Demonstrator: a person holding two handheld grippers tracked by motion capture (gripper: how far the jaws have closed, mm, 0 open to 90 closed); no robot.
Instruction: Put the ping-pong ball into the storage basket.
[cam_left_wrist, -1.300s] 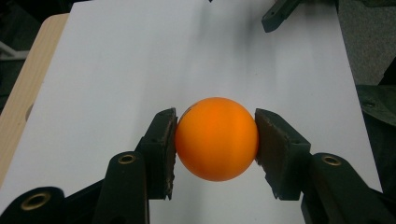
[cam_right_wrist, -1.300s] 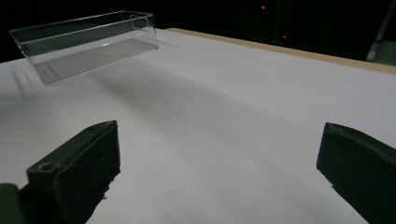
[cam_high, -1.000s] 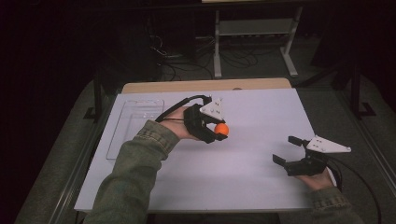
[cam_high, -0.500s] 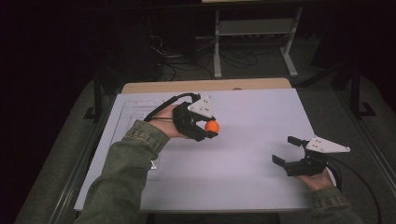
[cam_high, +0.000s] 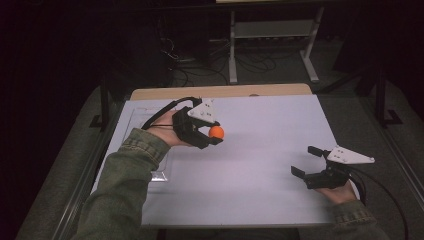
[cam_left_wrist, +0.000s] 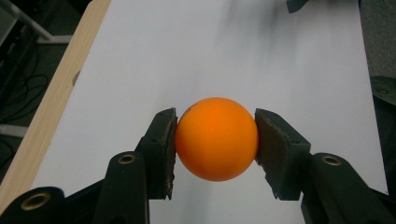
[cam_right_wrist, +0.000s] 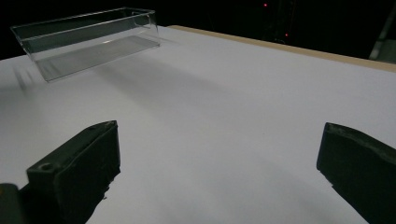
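Observation:
An orange ball (cam_high: 216, 132) (cam_left_wrist: 216, 138) is pinched between the two dark pads (cam_left_wrist: 164, 148) of my left gripper (cam_high: 214, 133), which hangs a little above the white table top (cam_high: 260, 150) at its left centre. The ball's shadow falls on the sheet just beside it. At the right front of the table my right gripper (cam_high: 307, 161) rests low with its jaws spread wide and only bare white surface between the fingers (cam_right_wrist: 81, 163). A clear plastic tray (cam_right_wrist: 86, 39) (cam_high: 150, 160) lies along the table's left side, partly hidden by the left sleeve.
The wooden far edge (cam_high: 225, 92) of the table borders the white sheet. Beyond it stand a metal shelf frame (cam_high: 272, 35) and loose cables on a dark floor. Metal rails run down both sides of the table.
My left hand has carried the ball leftward and toward the far side, rising slightly, so it now hangs nearer the tray. The right gripper has kept still.

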